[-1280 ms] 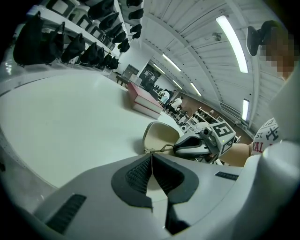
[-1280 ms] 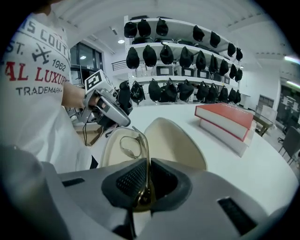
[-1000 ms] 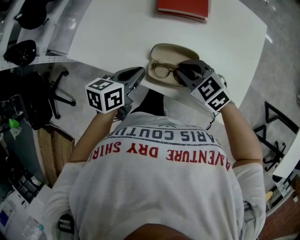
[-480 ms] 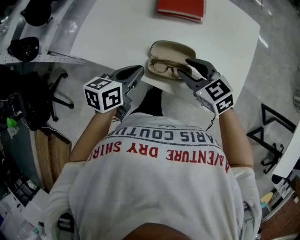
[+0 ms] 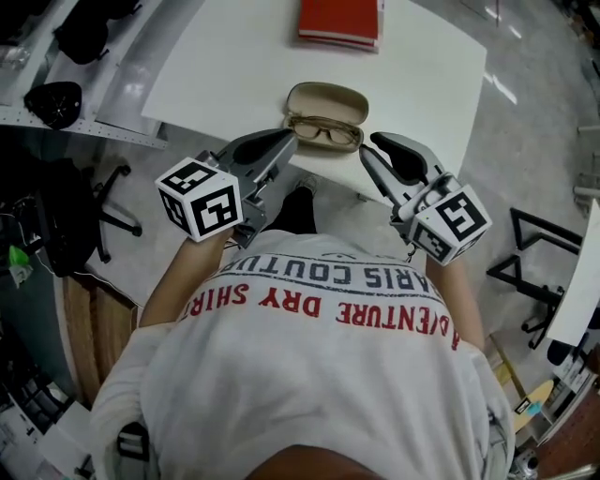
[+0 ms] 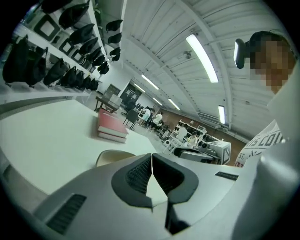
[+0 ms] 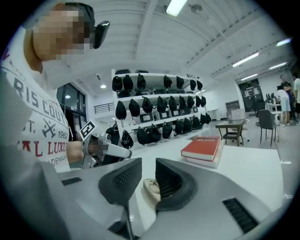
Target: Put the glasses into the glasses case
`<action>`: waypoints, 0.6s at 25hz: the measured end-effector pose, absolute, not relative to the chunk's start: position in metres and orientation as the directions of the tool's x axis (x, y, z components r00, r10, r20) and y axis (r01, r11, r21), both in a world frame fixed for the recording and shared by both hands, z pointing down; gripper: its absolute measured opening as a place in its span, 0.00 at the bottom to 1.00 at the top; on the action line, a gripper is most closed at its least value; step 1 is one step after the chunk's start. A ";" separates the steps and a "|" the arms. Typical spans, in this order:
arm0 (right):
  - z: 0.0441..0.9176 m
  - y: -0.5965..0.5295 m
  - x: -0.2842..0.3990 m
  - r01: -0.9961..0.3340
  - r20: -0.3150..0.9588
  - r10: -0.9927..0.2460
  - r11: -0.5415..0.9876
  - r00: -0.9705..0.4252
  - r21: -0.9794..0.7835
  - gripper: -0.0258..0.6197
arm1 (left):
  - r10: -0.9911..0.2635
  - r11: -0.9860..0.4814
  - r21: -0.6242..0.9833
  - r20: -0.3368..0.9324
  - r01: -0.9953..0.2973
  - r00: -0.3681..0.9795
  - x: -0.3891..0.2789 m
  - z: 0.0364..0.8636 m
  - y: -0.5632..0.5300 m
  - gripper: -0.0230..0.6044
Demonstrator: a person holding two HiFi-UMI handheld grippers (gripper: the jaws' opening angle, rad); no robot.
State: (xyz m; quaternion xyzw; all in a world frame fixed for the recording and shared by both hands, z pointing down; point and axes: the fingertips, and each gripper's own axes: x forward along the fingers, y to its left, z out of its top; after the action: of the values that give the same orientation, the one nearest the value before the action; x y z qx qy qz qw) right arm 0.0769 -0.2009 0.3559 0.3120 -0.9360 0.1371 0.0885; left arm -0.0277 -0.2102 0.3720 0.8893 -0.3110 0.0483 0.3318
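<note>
On the white tabletop (image 5: 225,66), close to its near edge, the case (image 5: 328,94) lies open with its tan lid hinged back toward the far side. The glasses (image 5: 324,132) lie inside the lower half, lenses side by side, with the frame wholly within the rim. A red book (image 5: 340,19) sits near the far edge, well apart from the case.

The left hand-held gripper (image 5: 284,142) is held over the near edge, just left of the case. Its own view shows the two dark pads meeting at their tips with nothing between them, so it is narrow and empty. In that view the case lies beyond and below the jaws, apart from them.

The right hand-held gripper (image 5: 367,144) is held just right of the case and points toward it. Its jaws stand a moderate gap apart and are closing. No thing lies between the pads. The case with the glasses shows through the gap, farther off on the tabletop and untouched.

Both marker cubes face up toward the head camera, one on each side of the person's chest. The person's white shirt (image 5: 319,375), printed in red and dark letters, fills the lower part of the head view.

A dark office chair (image 5: 108,197) stands on the floor left of the tabletop. Wall shelves (image 7: 154,117) carrying rows of dark items show in the right gripper view.
</note>
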 end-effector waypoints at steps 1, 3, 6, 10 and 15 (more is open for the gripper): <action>0.346 -0.196 0.079 -0.610 0.229 -0.569 0.768 -0.790 -0.195 0.18 | -0.521 -0.603 0.551 0.275 -0.577 0.808 -0.023 0.363 -0.206 0.08; 0.330 -0.185 0.083 -0.611 0.187 -0.583 0.766 -0.791 -0.197 0.13 | -0.521 -0.629 0.536 0.247 -0.563 0.817 -0.016 0.345 -0.196 0.08; 0.307 -0.171 0.084 -0.592 0.121 -0.581 0.772 -0.805 -0.231 0.10 | -0.522 -0.666 0.514 0.198 -0.541 0.830 -0.009 0.318 -0.182 0.08; 0.276 -0.157 0.078 -0.541 0.031 -0.559 0.784 -0.828 -0.304 0.09 | -0.512 -0.717 0.476 0.135 -0.509 0.848 -0.007 0.290 -0.168 0.08; 0.255 -0.145 0.075 -0.549 0.007 -0.568 0.792 -0.823 -0.267 0.08 | -0.510 -0.751 0.442 0.083 -0.490 0.856 -0.009 0.267 -0.155 0.08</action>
State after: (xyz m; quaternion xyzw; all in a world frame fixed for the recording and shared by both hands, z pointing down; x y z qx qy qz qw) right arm 0.0746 -0.1452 0.2547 0.2951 -0.9459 0.1295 -0.0367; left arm -0.0088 -0.1547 0.2666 0.9355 -0.2673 -0.0213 0.2300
